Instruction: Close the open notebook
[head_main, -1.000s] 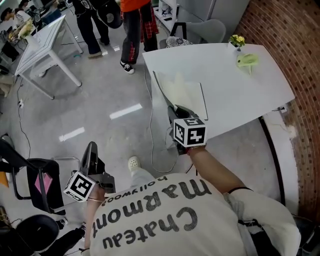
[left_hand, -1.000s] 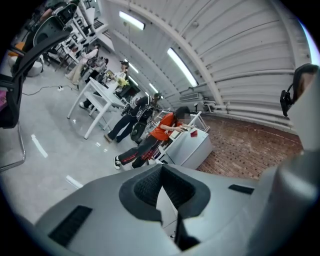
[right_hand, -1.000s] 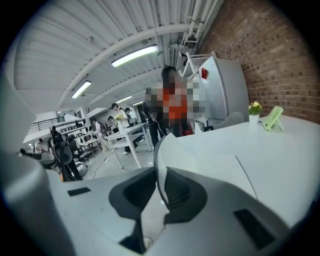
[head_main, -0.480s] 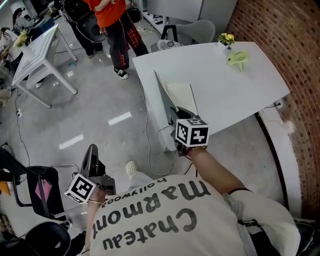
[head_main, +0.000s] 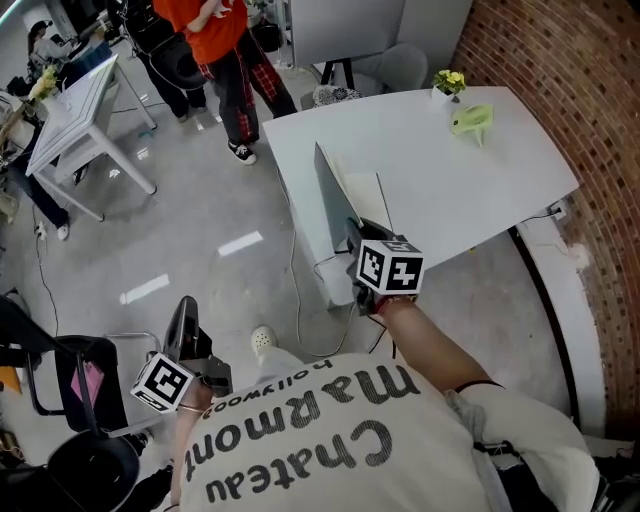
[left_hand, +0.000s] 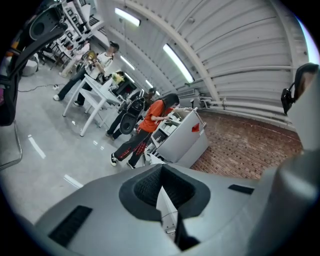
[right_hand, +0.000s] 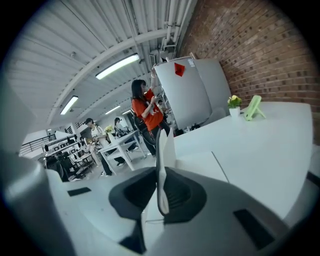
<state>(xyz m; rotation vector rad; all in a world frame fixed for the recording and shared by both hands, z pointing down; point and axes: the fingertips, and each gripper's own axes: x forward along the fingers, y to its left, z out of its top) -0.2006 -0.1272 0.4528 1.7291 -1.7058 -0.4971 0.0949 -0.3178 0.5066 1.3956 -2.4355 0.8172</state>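
The notebook lies at the near left edge of the white table (head_main: 480, 190). Its grey cover (head_main: 334, 192) stands almost upright over the cream page (head_main: 366, 194), which lies flat. My right gripper (head_main: 356, 233) is shut on the cover's near edge. In the right gripper view the thin cover (right_hand: 162, 150) rises on edge between the jaws of the right gripper (right_hand: 161, 200), and the flat page (right_hand: 202, 165) lies to its right. My left gripper (head_main: 185, 315) hangs low over the floor, left of the table. The left gripper (left_hand: 162, 200) looks shut, with nothing in it.
A green stand (head_main: 468, 121) and a small pot of yellow flowers (head_main: 446, 84) sit at the table's far end. A person in an orange top (head_main: 215, 40) stands beyond the table. A white desk (head_main: 75, 110) is at far left, a black chair (head_main: 55, 370) near left, and a brick wall (head_main: 600, 110) on the right.
The cover has swung up from a low slant to nearly upright, with my right gripper still on it and shifted a little right. The person in orange has walked left.
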